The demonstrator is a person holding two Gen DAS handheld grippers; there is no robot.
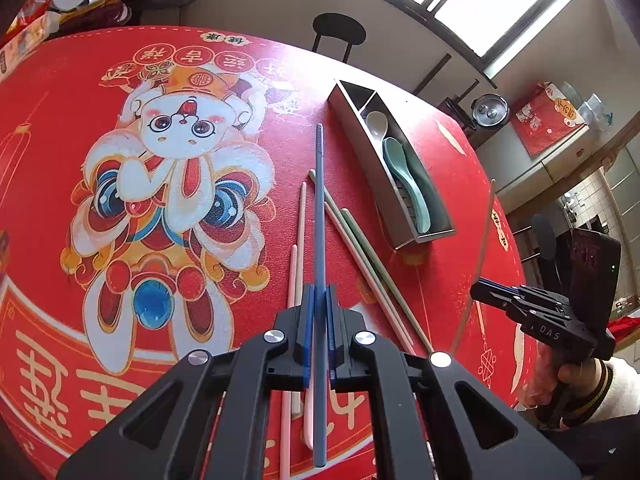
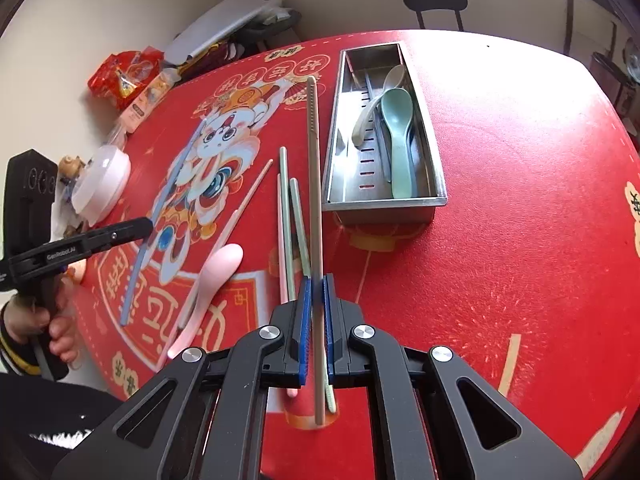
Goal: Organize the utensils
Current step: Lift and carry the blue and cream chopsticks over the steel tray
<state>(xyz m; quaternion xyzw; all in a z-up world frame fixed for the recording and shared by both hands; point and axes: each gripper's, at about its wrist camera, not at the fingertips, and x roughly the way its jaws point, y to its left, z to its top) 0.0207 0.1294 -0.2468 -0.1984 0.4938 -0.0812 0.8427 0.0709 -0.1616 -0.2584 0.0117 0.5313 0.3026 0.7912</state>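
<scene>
Two slim ridged-tip chopsticks (image 1: 319, 216) (image 2: 315, 216), steel tray (image 2: 438, 168) nearby.

L tongs (image 1: 318, 320) clamped tight, R tongs (image 2: 317, 312) clamped tight, both raised

**Red-clothed table and what lay on it**

Your table (image 2: 520, 208) wore a red festive cloth. On it sat a steel utensil tray (image 2: 434, 168), with green chopsticks (image 2: 285, 200) and pink chopsticks (image 2: 252, 188) loose beside it, a pink spoon (image 2: 216, 272) nearer you, and snack packets (image 2: 128, 74) at the far edge.
</scene>
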